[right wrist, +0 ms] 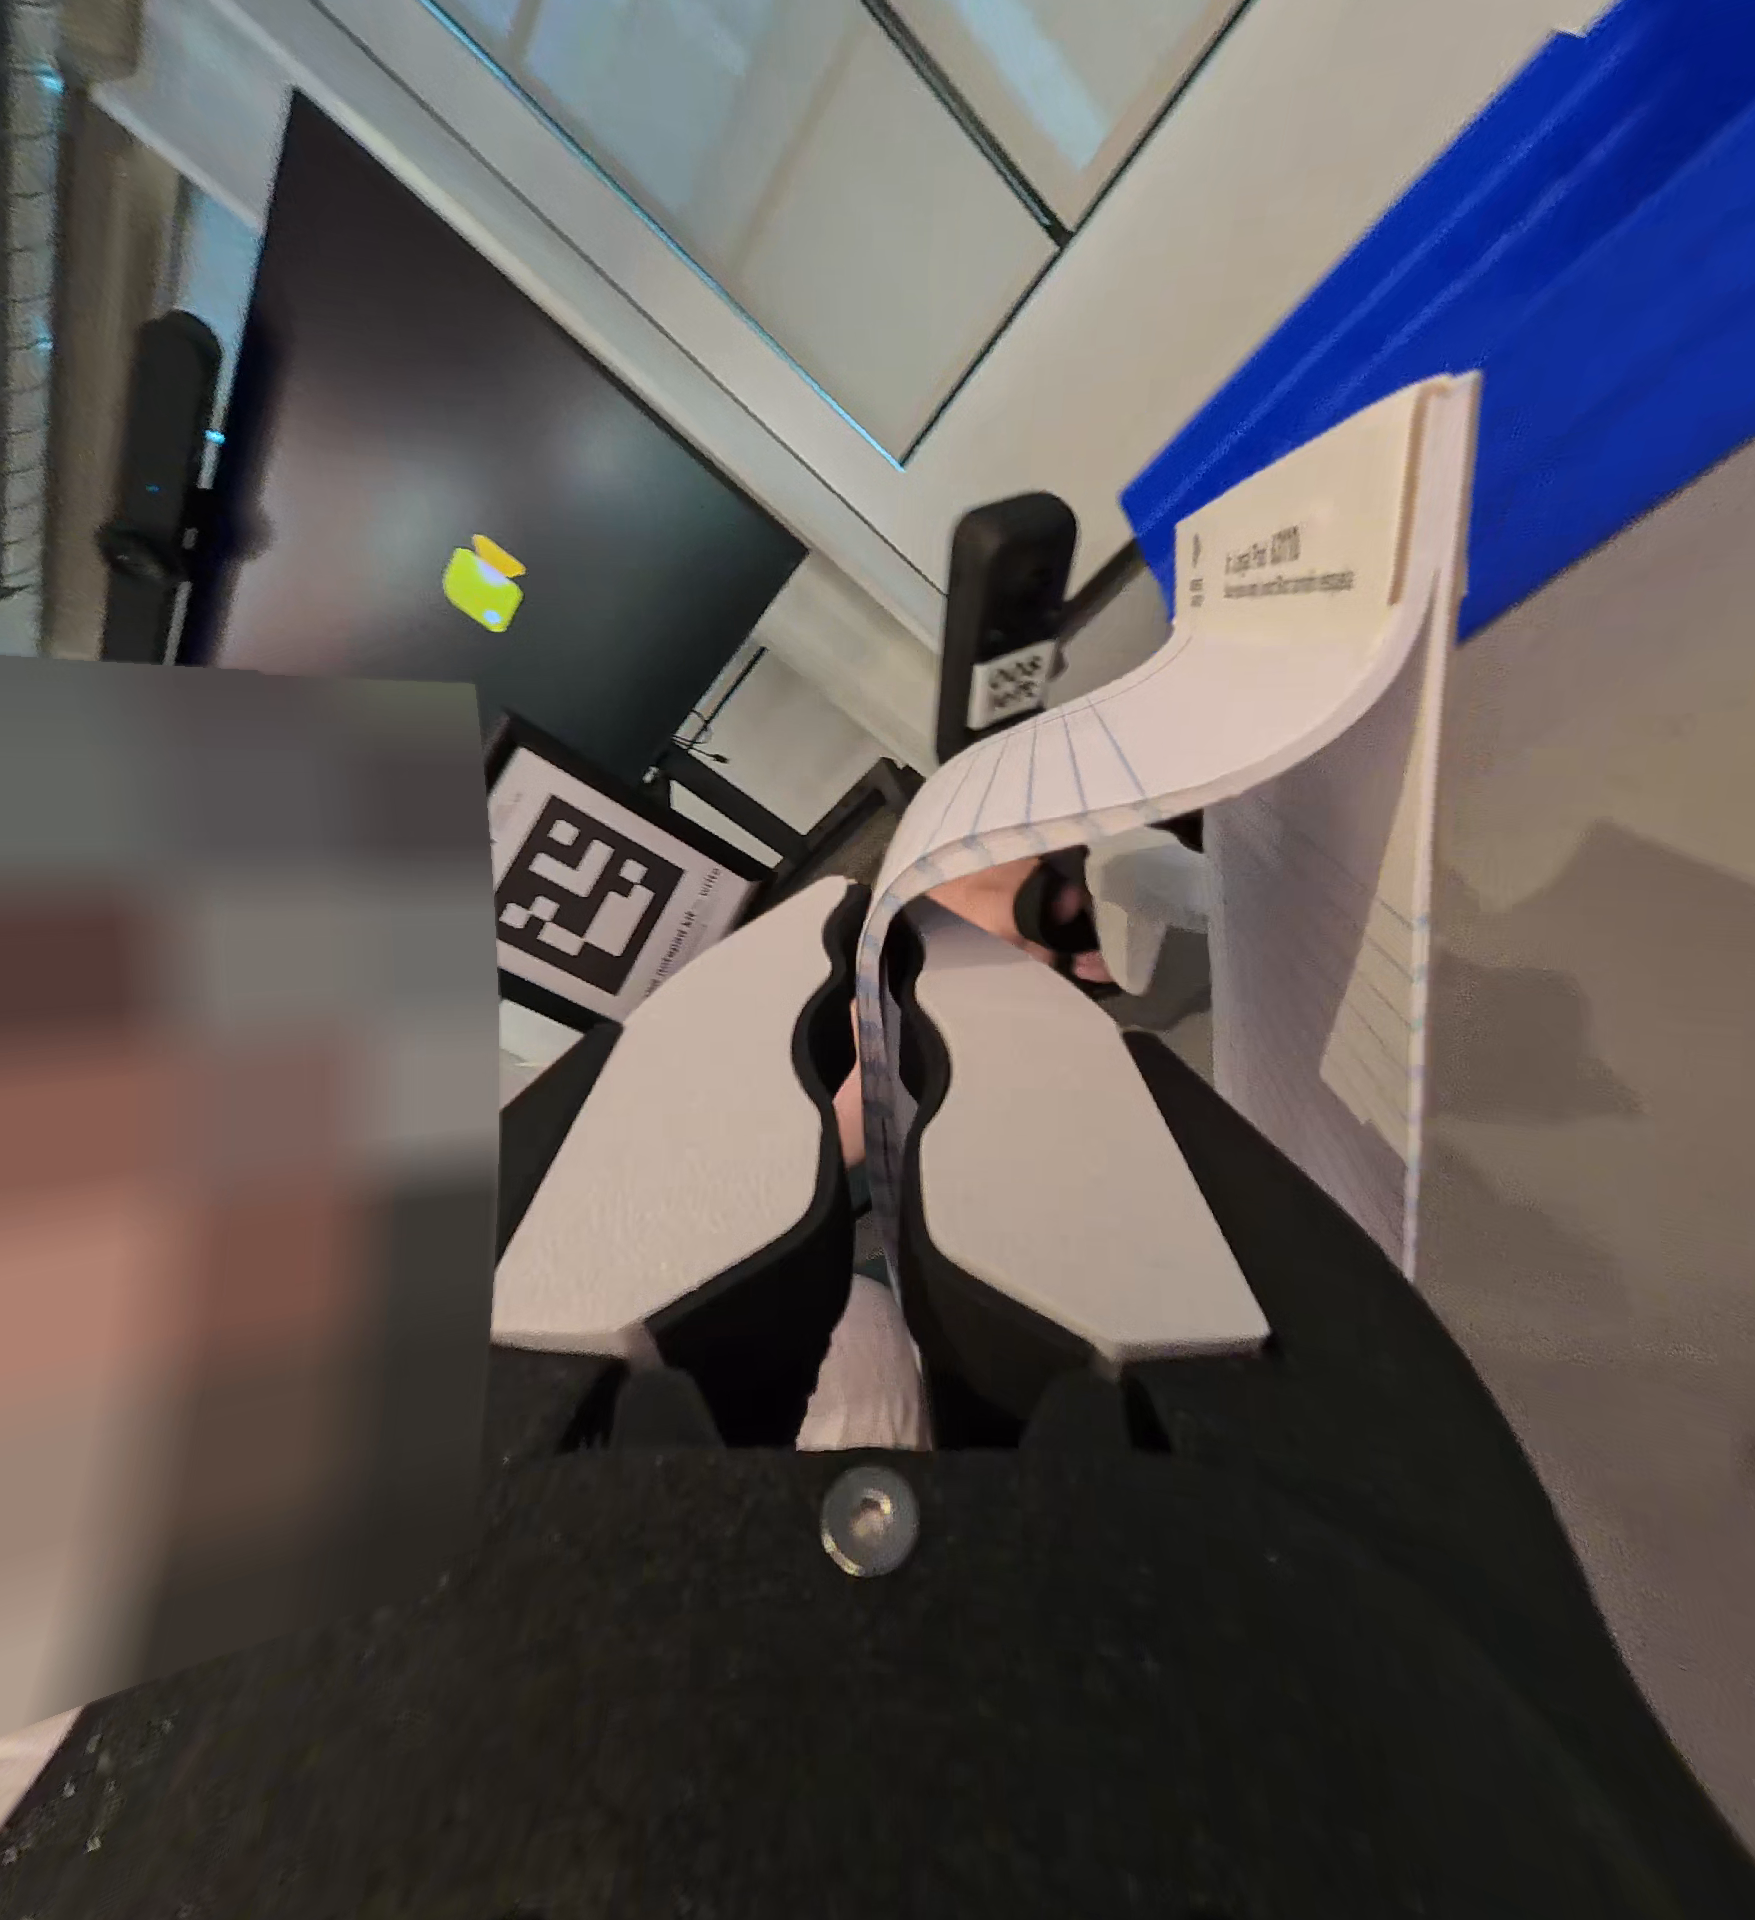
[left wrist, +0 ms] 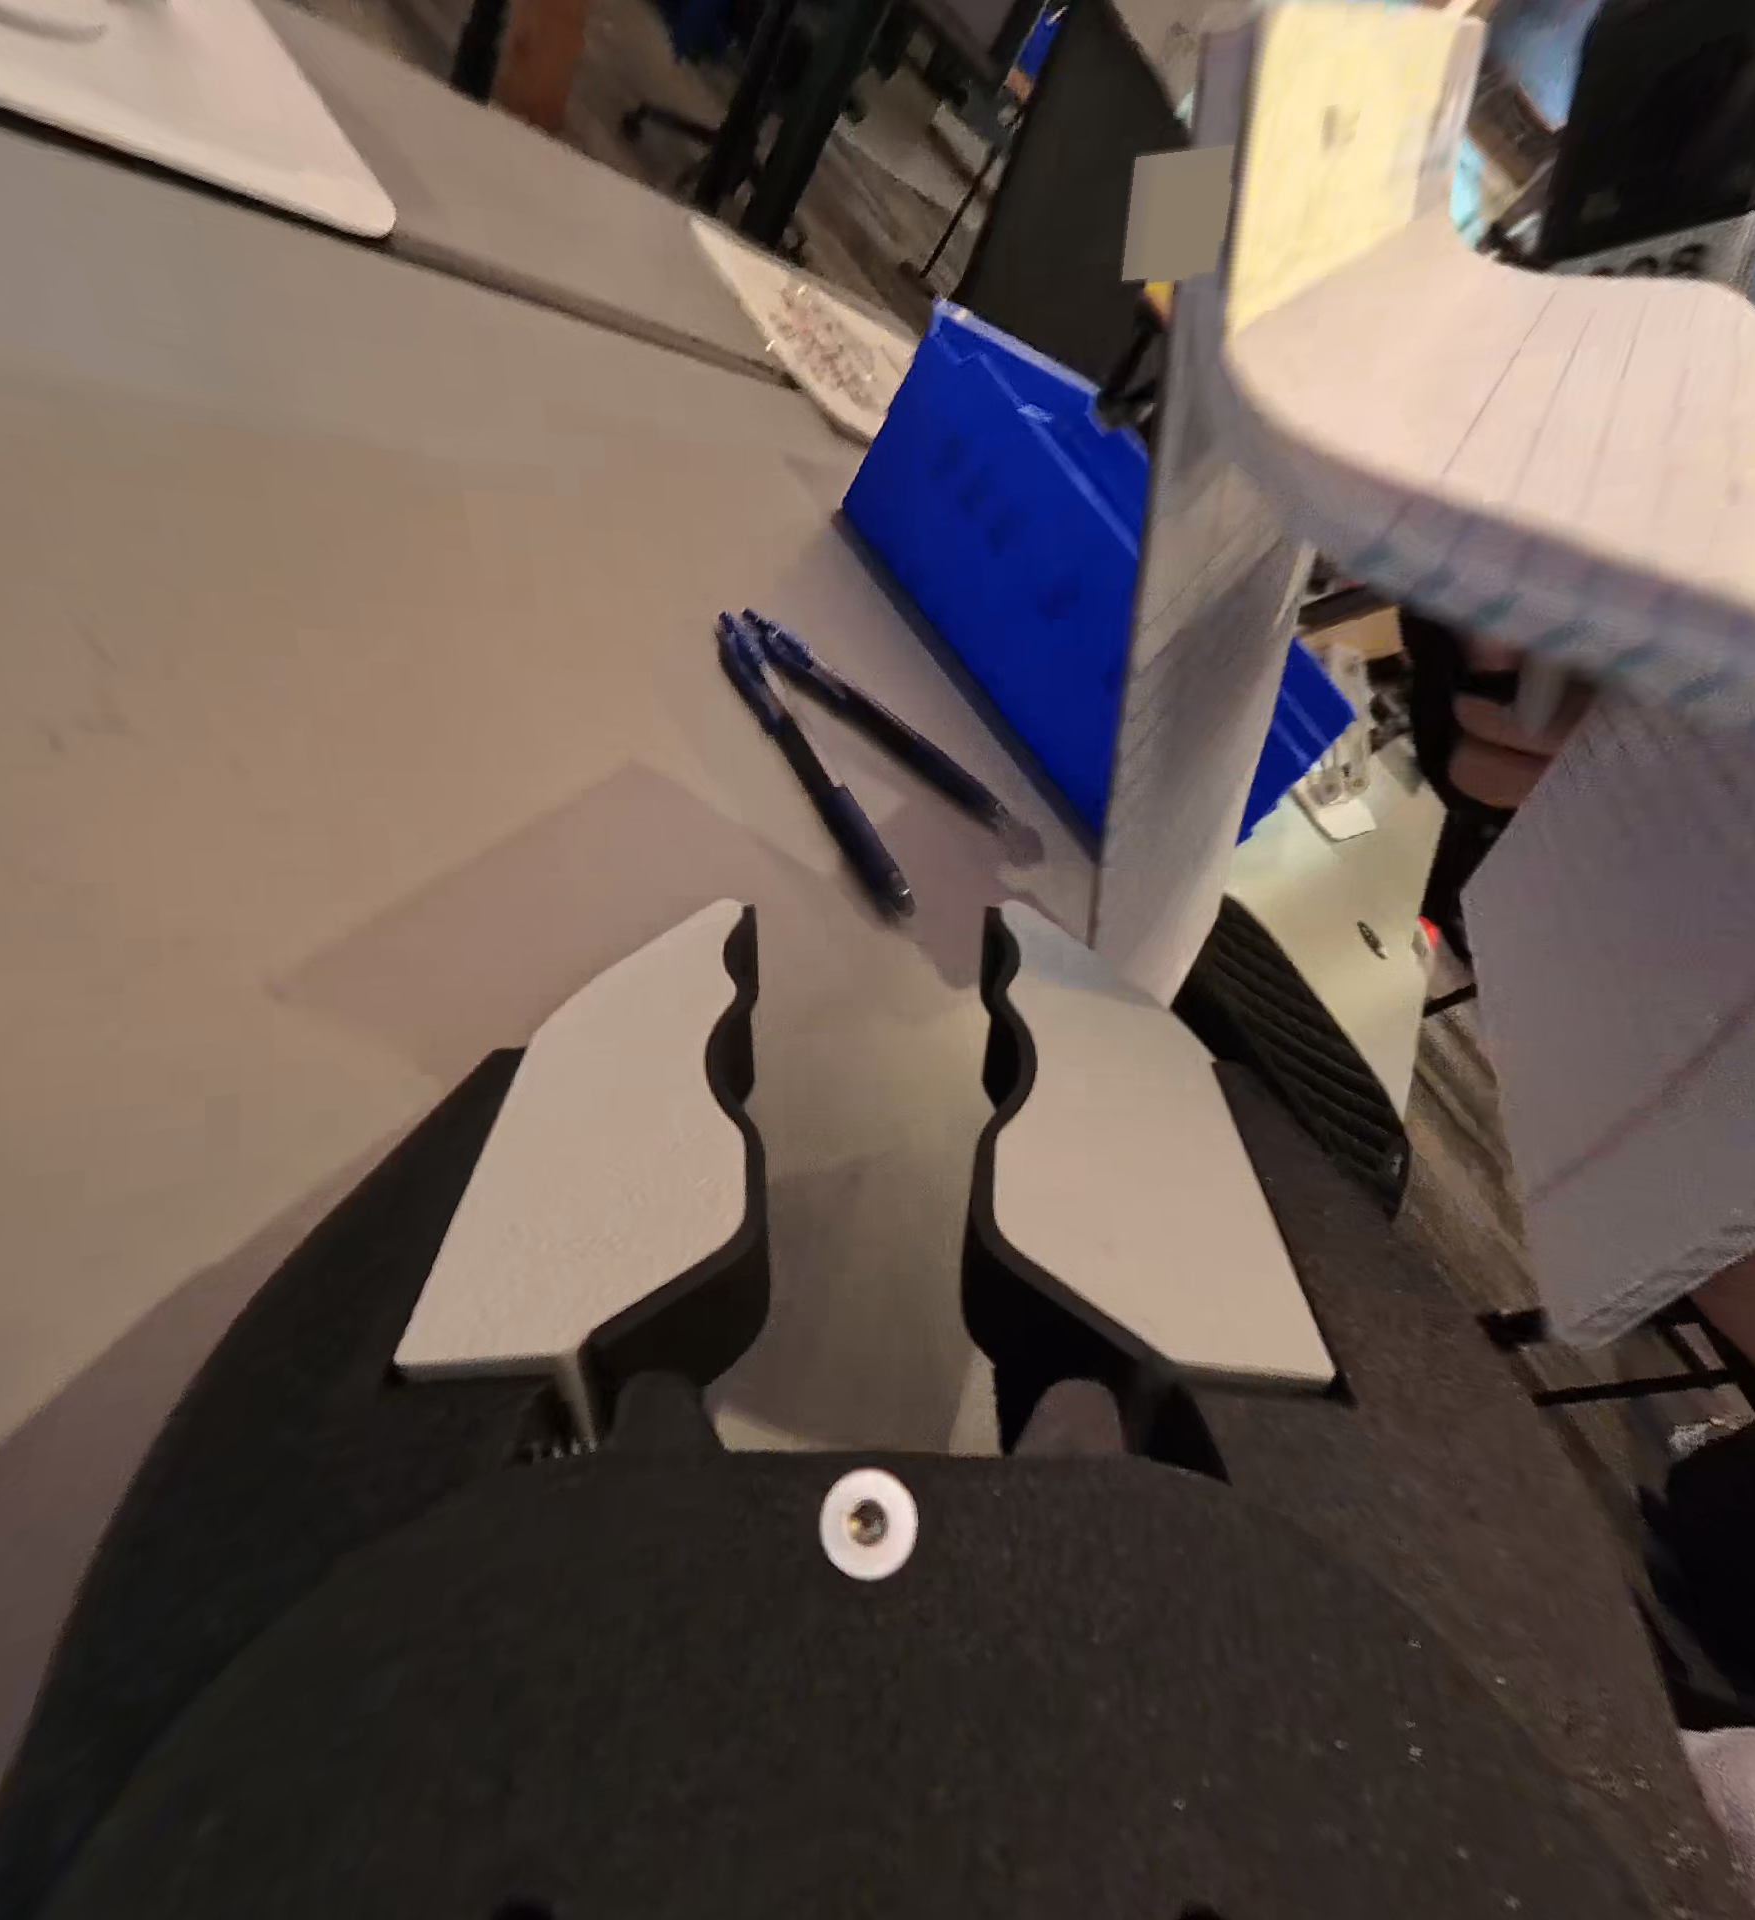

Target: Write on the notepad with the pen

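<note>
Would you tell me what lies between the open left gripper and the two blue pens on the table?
Only bare grey table; the left wrist view shows the left gripper just short of the pens.

The notepad [right wrist: 1309, 623] carries a few lines of small dark print on its cream top strip. A white card [right wrist: 592, 894] bears a square black-and-white marker with fine print beside it. A black post [right wrist: 1013, 613] wears a small coded sticker.
</note>
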### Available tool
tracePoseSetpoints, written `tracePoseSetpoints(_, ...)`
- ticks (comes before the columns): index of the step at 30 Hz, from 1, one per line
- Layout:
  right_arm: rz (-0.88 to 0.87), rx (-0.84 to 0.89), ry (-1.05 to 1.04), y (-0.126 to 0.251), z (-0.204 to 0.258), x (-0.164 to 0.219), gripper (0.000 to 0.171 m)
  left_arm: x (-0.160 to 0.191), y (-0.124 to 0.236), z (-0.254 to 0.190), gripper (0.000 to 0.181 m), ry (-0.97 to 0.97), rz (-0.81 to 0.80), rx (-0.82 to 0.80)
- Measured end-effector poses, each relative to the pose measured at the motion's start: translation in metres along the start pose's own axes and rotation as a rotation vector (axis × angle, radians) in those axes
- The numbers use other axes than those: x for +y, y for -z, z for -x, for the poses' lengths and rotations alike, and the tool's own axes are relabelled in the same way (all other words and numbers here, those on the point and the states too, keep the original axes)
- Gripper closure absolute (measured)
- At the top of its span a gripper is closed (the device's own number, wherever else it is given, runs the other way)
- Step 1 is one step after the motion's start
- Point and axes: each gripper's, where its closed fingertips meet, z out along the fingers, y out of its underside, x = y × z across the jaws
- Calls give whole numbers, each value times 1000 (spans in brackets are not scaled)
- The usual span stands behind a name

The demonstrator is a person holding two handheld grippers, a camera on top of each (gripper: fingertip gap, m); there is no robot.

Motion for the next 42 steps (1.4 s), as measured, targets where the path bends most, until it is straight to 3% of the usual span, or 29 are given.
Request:
tracePoseSetpoints(5,2,-78,27,2,35,-14,168,-19,1,-38,129,-76,-125,178)
tracePoseSetpoints(9,9,-84,47,-1,44,-17,168,-25,1,-71,143,-117,-139,318)
tracePoseSetpoints(18,13,-114,83,5,62,-20,168,-34,21,-77,137,13,-206,469)
tracePoseSetpoints(25,-6,-125,100,10,70,-27,168,-35,26,-107,128,25,-232,650)
tracePoseSetpoints(34,4,-144,126,14,78,-25,168,-43,58,-137,121,141,-291,972)
tracePoseSetpoints(42,33,-120,137,11,71,-19,168,-42,46,-149,117,167,-268,999)
